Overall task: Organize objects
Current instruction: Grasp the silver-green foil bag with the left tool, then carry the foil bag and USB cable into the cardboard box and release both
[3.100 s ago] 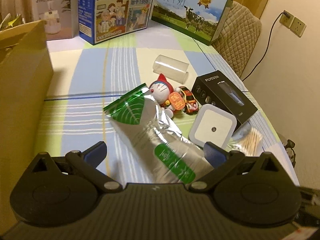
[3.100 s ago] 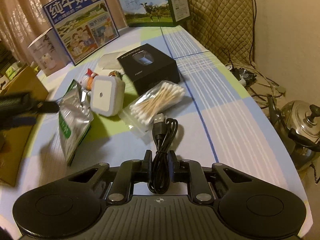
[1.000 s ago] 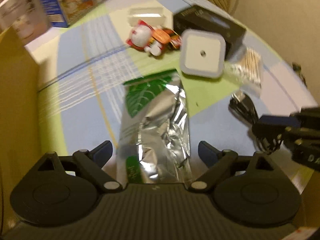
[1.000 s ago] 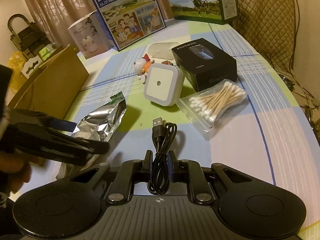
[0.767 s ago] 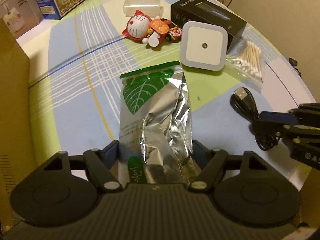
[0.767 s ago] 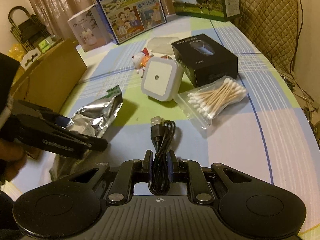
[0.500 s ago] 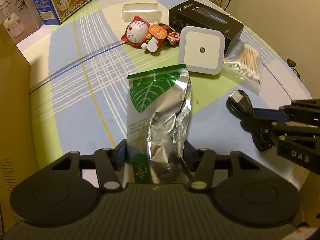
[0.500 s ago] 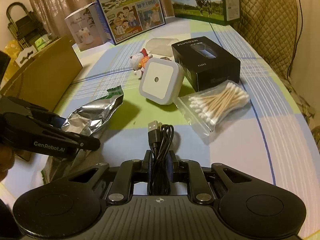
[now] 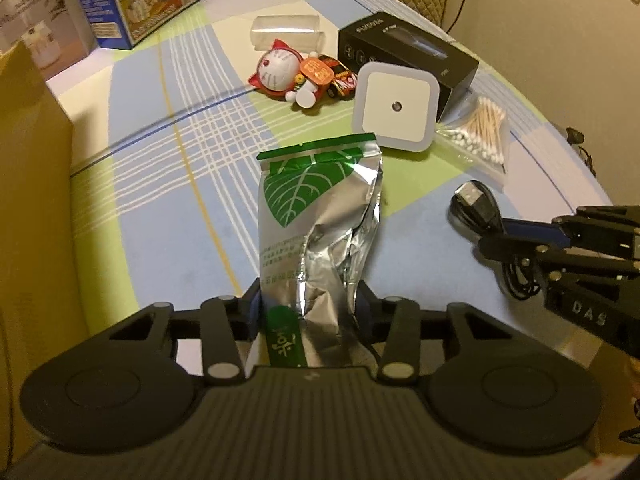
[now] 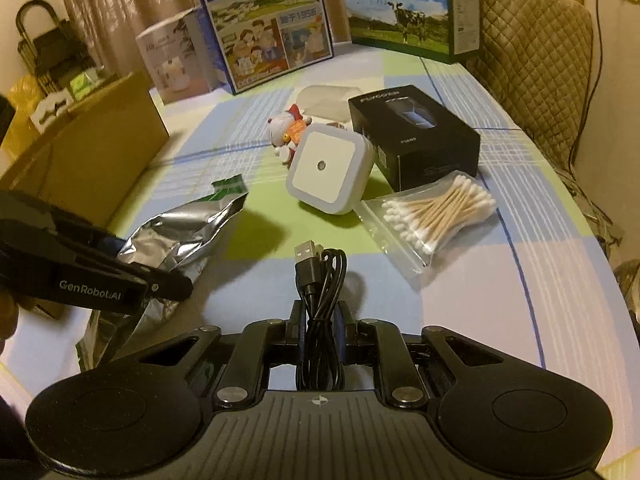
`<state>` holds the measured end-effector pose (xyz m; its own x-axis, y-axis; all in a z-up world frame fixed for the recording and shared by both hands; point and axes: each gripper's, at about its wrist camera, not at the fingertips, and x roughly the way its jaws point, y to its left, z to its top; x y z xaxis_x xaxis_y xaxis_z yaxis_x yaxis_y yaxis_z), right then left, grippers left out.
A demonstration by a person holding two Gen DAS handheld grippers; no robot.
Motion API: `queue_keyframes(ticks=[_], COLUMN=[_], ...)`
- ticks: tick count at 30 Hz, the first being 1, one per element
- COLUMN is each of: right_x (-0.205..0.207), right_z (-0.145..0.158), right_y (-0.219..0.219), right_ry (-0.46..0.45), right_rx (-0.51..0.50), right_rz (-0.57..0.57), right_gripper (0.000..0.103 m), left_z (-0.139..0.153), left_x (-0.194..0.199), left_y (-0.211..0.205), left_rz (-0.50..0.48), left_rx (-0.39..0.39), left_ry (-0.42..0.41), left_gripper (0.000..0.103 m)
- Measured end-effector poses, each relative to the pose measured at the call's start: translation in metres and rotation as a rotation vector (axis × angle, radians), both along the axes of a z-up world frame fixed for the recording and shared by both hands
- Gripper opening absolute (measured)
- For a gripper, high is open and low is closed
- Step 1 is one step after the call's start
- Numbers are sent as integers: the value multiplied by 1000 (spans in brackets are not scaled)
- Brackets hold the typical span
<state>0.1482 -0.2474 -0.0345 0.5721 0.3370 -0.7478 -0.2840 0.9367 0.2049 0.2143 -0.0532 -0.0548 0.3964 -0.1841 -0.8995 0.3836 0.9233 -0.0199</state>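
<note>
A silver foil pouch (image 9: 316, 208) with a green leaf print lies lengthwise on the checked tablecloth (image 9: 168, 184). My left gripper (image 9: 308, 304) has its jaws closing, and the pads pinch the pouch's crumpled near end. In the right wrist view the pouch (image 10: 180, 236) rises from the cloth at the left. My right gripper (image 10: 322, 320) is shut on a coiled black USB cable (image 10: 320, 268), whose plug points away. From the left wrist view that cable (image 9: 476, 204) and the right gripper (image 9: 520, 236) sit at the right.
A brown cardboard box (image 9: 28, 200) stands along the left. Past the pouch are a white square night light (image 9: 394, 106), a black carton (image 9: 408, 54), a bag of cotton swabs (image 9: 480, 132), a cat toy (image 9: 280, 68) and a clear tub (image 9: 286, 32). Milk cartons (image 10: 264, 20) line the far edge.
The left gripper's jaws have closed from wide apart onto the pouch's near end, which now crumples and lifts. The right gripper keeps the cable and has barely moved.
</note>
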Motion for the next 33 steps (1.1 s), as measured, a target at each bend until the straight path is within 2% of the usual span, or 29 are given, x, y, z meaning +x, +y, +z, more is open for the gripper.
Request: queue_keyframes(ticks=[8,15,23,33], right_x=[-16,-34,-57,-74], right_z=[47,94,124,151], right_y=[-10,3,36,95], right_ry=[-36,-88,-120,-152], right_rx=[53,74,86,116], right_rz=[-29,-15,28,131], right_gripper=[11,11,11,11], left_z=[52,96,139,170], left_x=[-18,-42,-72,-103], left_y=[-2,9,40,98], left_rz=[-5,14,60,142], left_rx=[-21,-47,-58,-29], left_ry=[-59,-116,-176,-220], left_gripper=[40,40,40,40])
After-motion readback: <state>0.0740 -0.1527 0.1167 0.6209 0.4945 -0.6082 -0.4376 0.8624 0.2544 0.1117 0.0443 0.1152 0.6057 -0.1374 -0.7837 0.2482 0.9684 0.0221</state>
